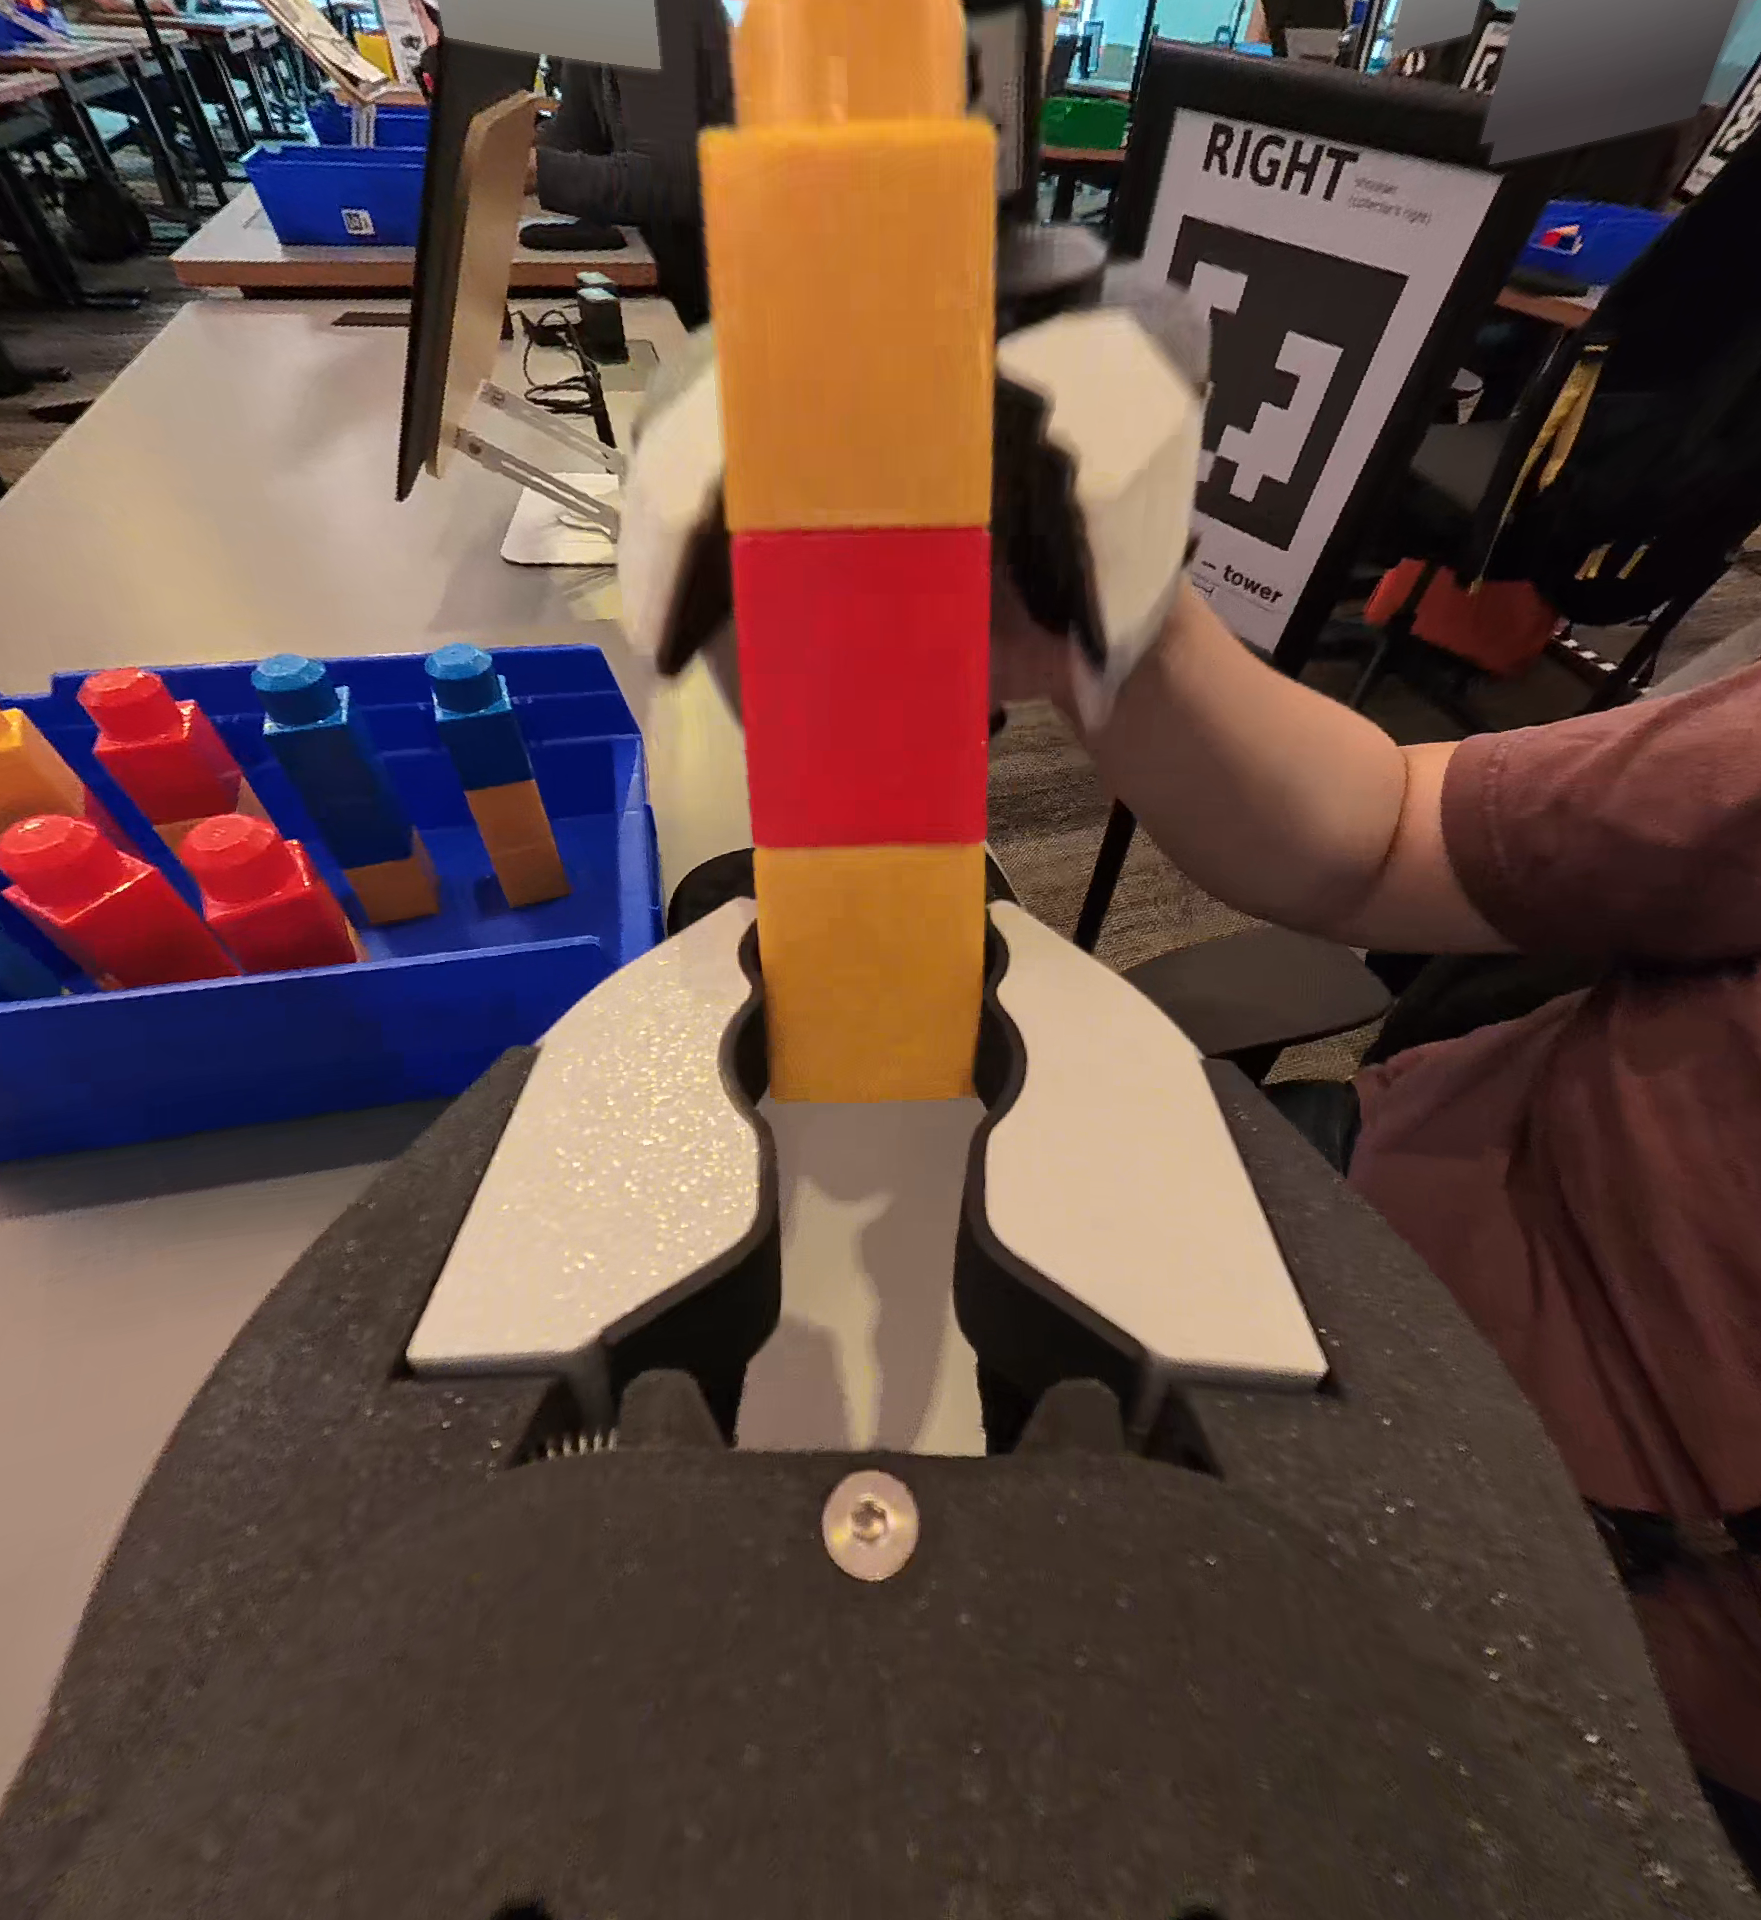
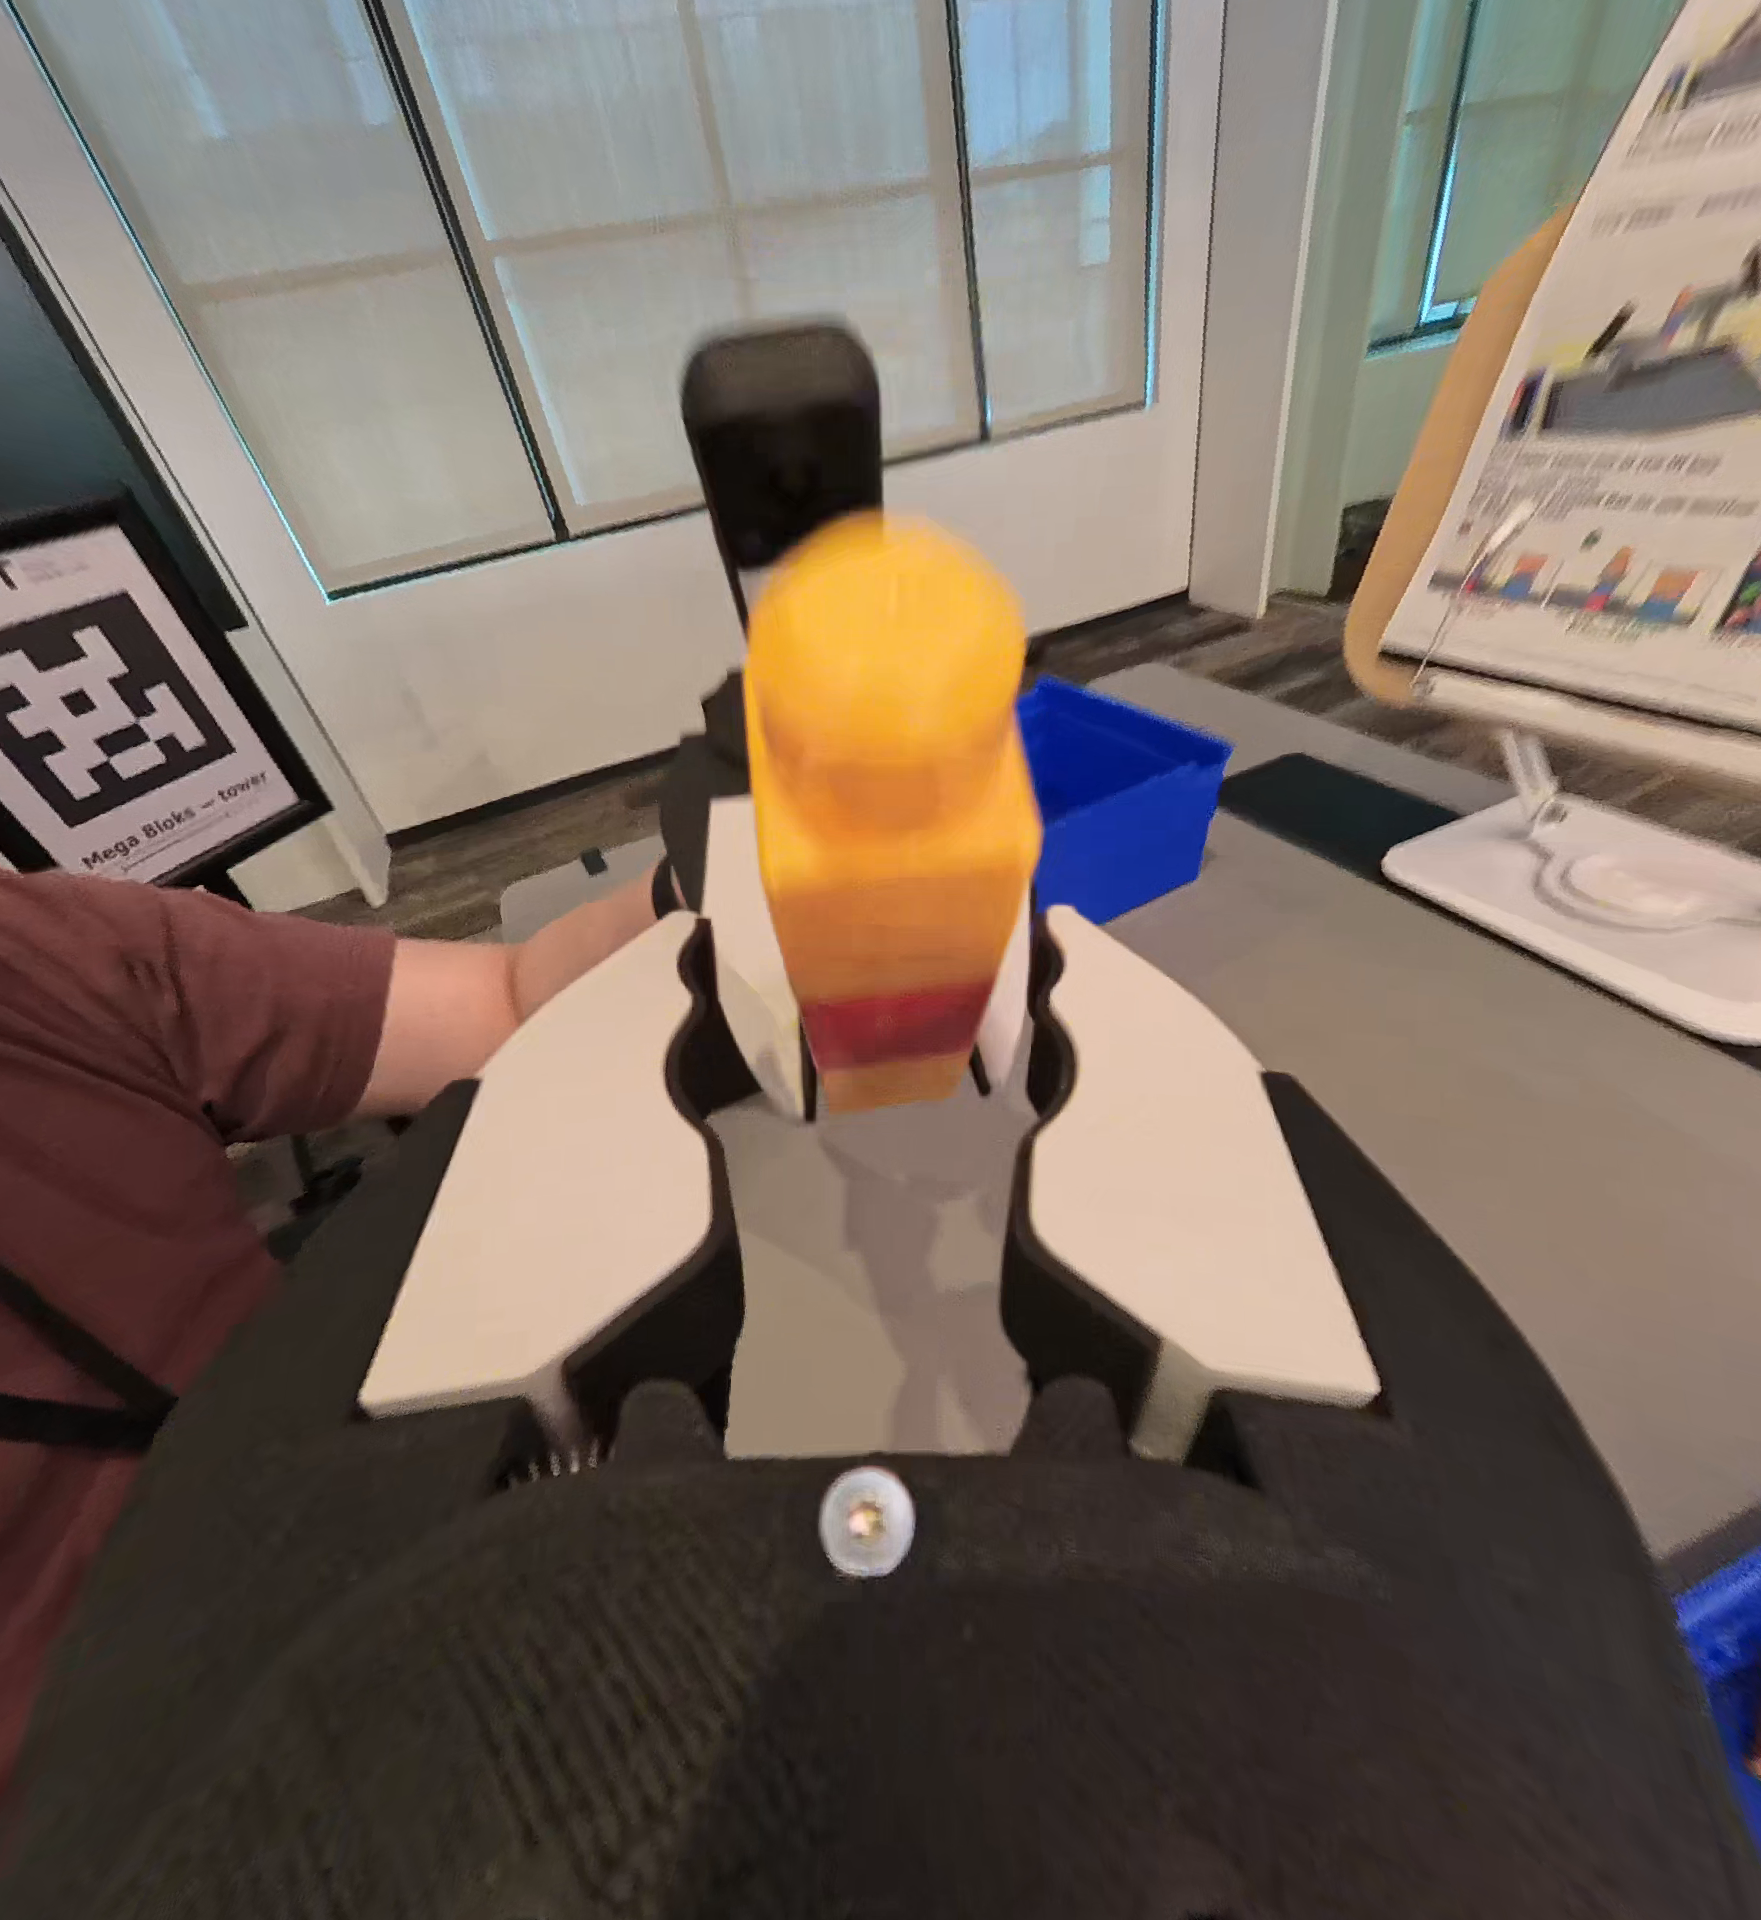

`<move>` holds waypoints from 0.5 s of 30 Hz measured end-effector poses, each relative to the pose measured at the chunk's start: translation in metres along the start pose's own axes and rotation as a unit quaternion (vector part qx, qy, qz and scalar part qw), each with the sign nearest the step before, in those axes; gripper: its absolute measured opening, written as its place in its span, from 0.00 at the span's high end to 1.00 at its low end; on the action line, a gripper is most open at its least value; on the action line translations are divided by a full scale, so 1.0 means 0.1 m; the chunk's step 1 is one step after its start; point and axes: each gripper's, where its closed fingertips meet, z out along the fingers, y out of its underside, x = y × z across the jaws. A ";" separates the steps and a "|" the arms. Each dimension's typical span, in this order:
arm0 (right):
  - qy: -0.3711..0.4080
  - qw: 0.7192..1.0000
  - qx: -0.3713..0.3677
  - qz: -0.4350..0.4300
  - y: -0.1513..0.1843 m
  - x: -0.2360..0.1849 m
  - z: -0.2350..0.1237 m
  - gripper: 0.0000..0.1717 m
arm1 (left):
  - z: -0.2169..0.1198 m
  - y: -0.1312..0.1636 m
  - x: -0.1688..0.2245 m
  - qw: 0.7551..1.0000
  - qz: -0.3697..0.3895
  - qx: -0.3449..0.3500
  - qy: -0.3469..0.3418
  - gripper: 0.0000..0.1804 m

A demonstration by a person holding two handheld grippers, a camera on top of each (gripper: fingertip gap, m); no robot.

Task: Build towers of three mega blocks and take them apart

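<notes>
Orange-red-orange tower [image 1: 860,665] clamped at its base by the left gripper [image 1: 871,997]; right gripper [image 2: 860,997], open at twelve o'clock, risks toppling it.

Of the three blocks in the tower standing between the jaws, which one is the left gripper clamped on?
The bottom orange block: the left gripper presses on both its sides. The red block and the top orange block stand above its fingertips.
</notes>
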 end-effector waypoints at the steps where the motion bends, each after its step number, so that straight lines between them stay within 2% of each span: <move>1: 0.004 1.000 0.012 -0.004 -0.11 0.00 -0.05 0.66 | -0.01 -0.01 0.00 1.000 0.002 0.003 0.000 0.80; 2: 0.010 1.000 0.019 -0.006 -0.19 0.00 -0.10 0.67 | -0.02 -0.02 0.02 1.000 0.002 0.005 0.004 0.80; 4: 0.010 1.000 0.001 -0.008 -0.23 0.00 -0.15 0.77 | -0.03 -0.04 0.01 1.000 -0.004 0.006 0.000 0.80; 9: 0.006 0.999 -0.038 -0.016 -0.18 -0.04 -0.16 0.78 | -0.02 -0.03 0.07 0.999 -0.021 0.006 0.030 0.80; 12: 0.019 0.998 -0.050 -0.019 -0.15 -0.01 -0.18 0.69 | -0.06 -0.14 0.14 0.995 -0.054 0.042 0.066 0.80; 15: 0.004 1.000 -0.017 -0.015 -0.24 -0.07 -0.21 0.75 | -0.09 -0.14 0.13 0.996 -0.053 0.043 0.063 0.80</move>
